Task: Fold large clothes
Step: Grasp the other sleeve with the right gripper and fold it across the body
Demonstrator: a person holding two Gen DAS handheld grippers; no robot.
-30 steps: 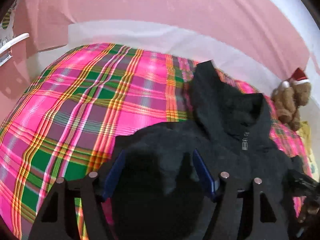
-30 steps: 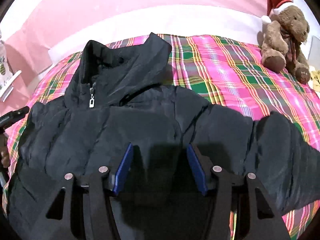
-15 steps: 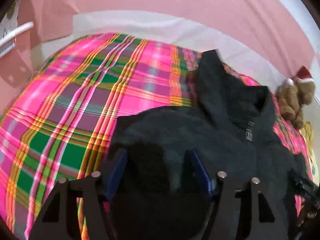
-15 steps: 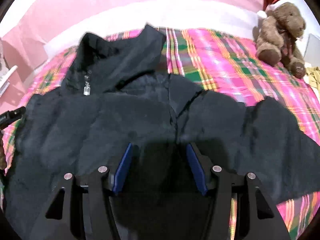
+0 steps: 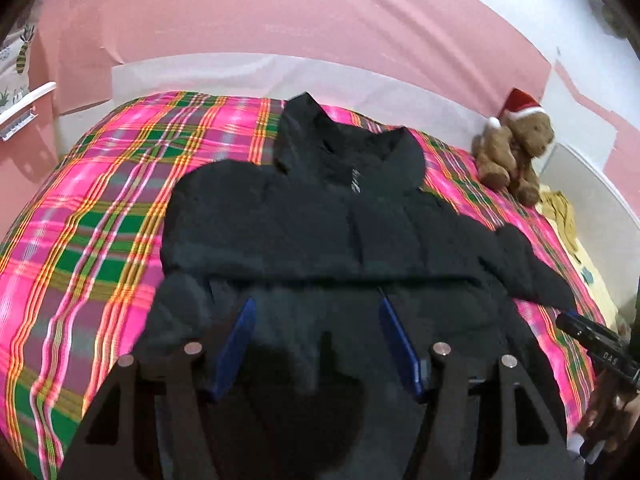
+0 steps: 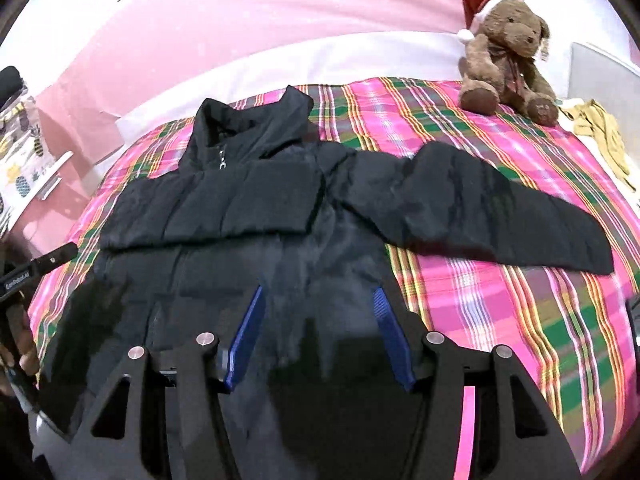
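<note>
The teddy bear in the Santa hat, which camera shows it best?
The right wrist view: the teddy bear sits large and sharp, face and hat clear, at the plaid bedspread's far edge. In the left wrist view it is smaller and blurrier, near the right side.

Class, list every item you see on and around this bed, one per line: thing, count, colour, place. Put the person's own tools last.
jacket: one, black, spread on the bedspread, one sleeve folded across the chest, the other stretched out
bedspread: one, pink-green plaid, covering the bed
teddy bear: one, brown with red Santa hat, far corner
cloth: one, yellow, beside the bear
left gripper: blue pads, open over the jacket
right gripper: blue pads, open over the jacket
</note>
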